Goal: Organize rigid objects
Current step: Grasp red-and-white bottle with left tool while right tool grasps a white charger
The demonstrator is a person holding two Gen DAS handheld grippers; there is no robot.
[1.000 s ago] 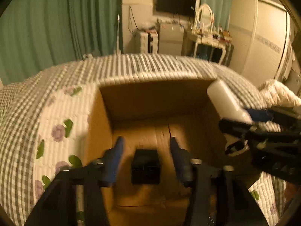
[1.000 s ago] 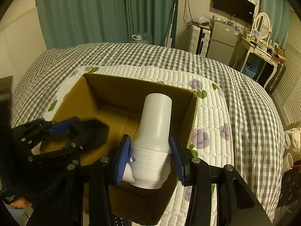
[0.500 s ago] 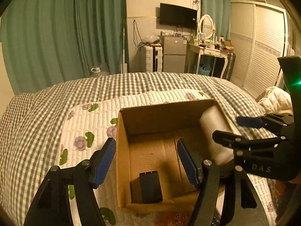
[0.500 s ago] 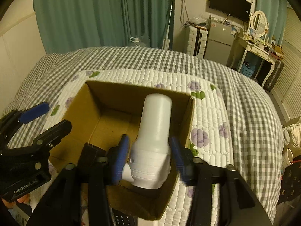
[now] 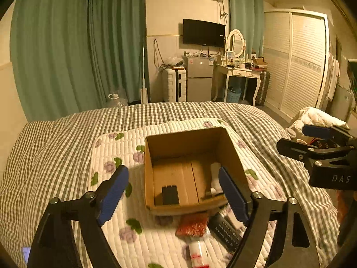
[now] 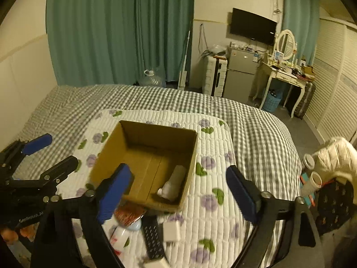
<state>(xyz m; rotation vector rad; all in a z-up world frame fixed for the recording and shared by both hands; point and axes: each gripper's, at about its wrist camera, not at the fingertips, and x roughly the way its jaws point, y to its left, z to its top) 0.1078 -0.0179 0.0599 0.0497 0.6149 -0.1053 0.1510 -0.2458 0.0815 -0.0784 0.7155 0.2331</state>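
An open cardboard box [image 5: 188,137] [image 6: 160,131] sits on a white quilted mat on the bed. A white bottle [image 6: 175,183] [image 5: 215,175] lies inside along its right wall, and a small black block [image 5: 170,194] lies at its near left. My left gripper [image 5: 173,193] is open and empty, raised in front of the box. My right gripper [image 6: 178,192] is open and empty, above the box's near right corner. Before the box lie a red brush-like object [image 5: 193,224] [image 6: 129,215], a black remote [image 6: 152,237] [image 5: 225,231], a small white block [image 6: 171,232] and a white tube [image 5: 198,254].
The bed has a grey checked cover [image 5: 55,147]. A white jacket [image 6: 334,156] and round cans [image 6: 315,179] lie to the right of the bed. Green curtains, a fridge and a dressing table stand beyond the bed's far end.
My right gripper has opened and let go of the white bottle, which now lies in the box. Both grippers have pulled back and risen away from the box.
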